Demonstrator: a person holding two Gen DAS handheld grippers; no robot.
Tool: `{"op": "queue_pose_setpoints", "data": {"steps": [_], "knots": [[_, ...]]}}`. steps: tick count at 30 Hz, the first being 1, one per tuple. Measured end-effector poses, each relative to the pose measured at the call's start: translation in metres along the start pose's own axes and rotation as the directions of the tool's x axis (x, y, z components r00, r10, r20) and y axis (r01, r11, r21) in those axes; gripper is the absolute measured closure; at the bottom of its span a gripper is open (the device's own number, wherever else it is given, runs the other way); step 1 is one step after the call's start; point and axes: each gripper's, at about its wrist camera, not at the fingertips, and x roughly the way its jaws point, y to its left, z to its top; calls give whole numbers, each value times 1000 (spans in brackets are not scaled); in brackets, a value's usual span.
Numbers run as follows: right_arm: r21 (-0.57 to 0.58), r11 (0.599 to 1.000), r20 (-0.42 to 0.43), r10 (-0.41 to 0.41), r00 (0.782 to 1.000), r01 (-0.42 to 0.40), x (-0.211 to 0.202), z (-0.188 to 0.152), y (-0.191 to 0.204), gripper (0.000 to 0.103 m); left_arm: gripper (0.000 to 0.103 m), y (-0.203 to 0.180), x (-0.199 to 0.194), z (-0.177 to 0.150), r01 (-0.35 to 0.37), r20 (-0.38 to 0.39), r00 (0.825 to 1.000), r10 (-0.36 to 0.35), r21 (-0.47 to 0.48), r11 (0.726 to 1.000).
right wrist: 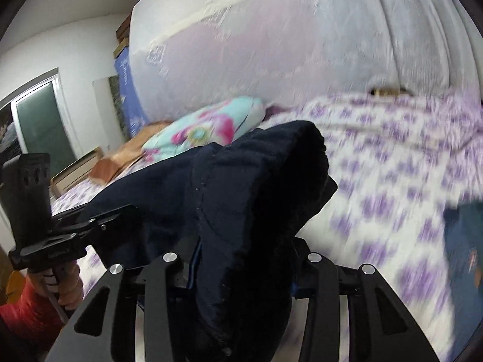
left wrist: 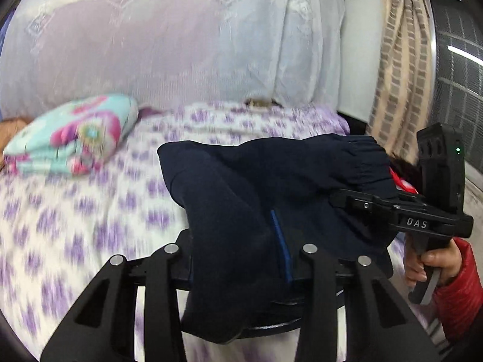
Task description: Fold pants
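The dark navy pants [left wrist: 241, 199] with a blue side stripe hang lifted above the purple-patterned bed [left wrist: 75, 226]. My left gripper [left wrist: 241, 274] is shut on the pants, fabric bunched between its fingers. My right gripper [right wrist: 241, 274] is shut on another part of the pants [right wrist: 241, 187], which drape over it. In the left wrist view the right gripper [left wrist: 335, 199] reaches in from the right and pinches the fabric near the elastic waistband [left wrist: 365, 157]. In the right wrist view the left gripper [right wrist: 87, 217] pinches the pants at the left.
A turquoise and pink folded blanket [left wrist: 72, 135] lies at the far left of the bed. A white lace-covered headboard [left wrist: 151, 54] stands behind. A beige curtain [left wrist: 401, 69] hangs right. A dark blue garment [right wrist: 465, 247] lies on the bed at right.
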Motion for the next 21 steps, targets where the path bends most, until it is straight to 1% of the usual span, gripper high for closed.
{"op": "queue_pose_setpoints", "data": {"steps": [1, 2, 3, 4, 5, 7, 10, 12, 13, 14, 15, 17, 18, 19, 20, 21], "knots": [[-8, 1000, 15, -12, 1000, 12, 7, 14, -7, 60, 65, 1, 9, 12, -14, 19, 1000, 14, 7, 1000], [-18, 999, 40, -29, 999, 29, 21, 36, -18, 60, 65, 2, 22, 27, -32, 41, 999, 31, 14, 999], [-21, 999, 54, -40, 998, 41, 29, 46, -23, 60, 65, 4, 32, 36, -46, 53, 998, 45, 23, 999], [-27, 998, 74, -56, 996, 58, 42, 65, -33, 60, 65, 5, 52, 54, -72, 74, 995, 69, 38, 997], [-26, 998, 83, -62, 995, 65, 50, 75, -39, 60, 65, 5, 62, 63, -85, 85, 993, 82, 43, 995], [-11, 998, 107, -68, 992, 69, 78, 104, -64, 60, 65, 7, 91, 85, -120, 109, 988, 114, 52, 991], [0, 998, 126, -69, 990, 70, 114, 127, -95, 60, 65, 17, 136, 108, -150, 131, 981, 144, 36, 988], [13, 997, 134, -80, 988, 79, 143, 139, -118, 60, 65, 27, 173, 117, -163, 128, 979, 159, 19, 986], [24, 996, 132, -84, 988, 81, 156, 142, -130, 60, 65, 31, 185, 118, -165, 122, 979, 162, 13, 986], [36, 996, 120, -90, 989, 87, 174, 143, -145, 60, 65, 36, 205, 118, -171, 106, 980, 169, 5, 985], [48, 994, 97, -105, 990, 101, 194, 141, -161, 56, 65, 42, 222, 115, -177, 83, 981, 176, 0, 984], [76, 983, 16, -171, 985, 169, 233, 126, -192, 46, 63, 57, 271, 98, -189, -21, 982, 189, -14, 982], [93, 972, -36, -214, 976, 216, 250, 114, -207, 45, 63, 65, 291, 85, -189, -86, 979, 187, -21, 982], [97, 956, -110, -266, 958, 277, 268, 103, -221, 45, 61, 75, 316, 66, -199, -171, 967, 189, -40, 979], [71, 942, -192, -310, 931, 328, 282, 93, -234, 43, 53, 82, 326, 56, -217, -224, 954, 199, -56, 975], [110, 953, -174, -260, 950, 281, 276, 94, -240, 42, 54, 91, 325, 57, -182, -252, 956, 150, -108, 977]]}}
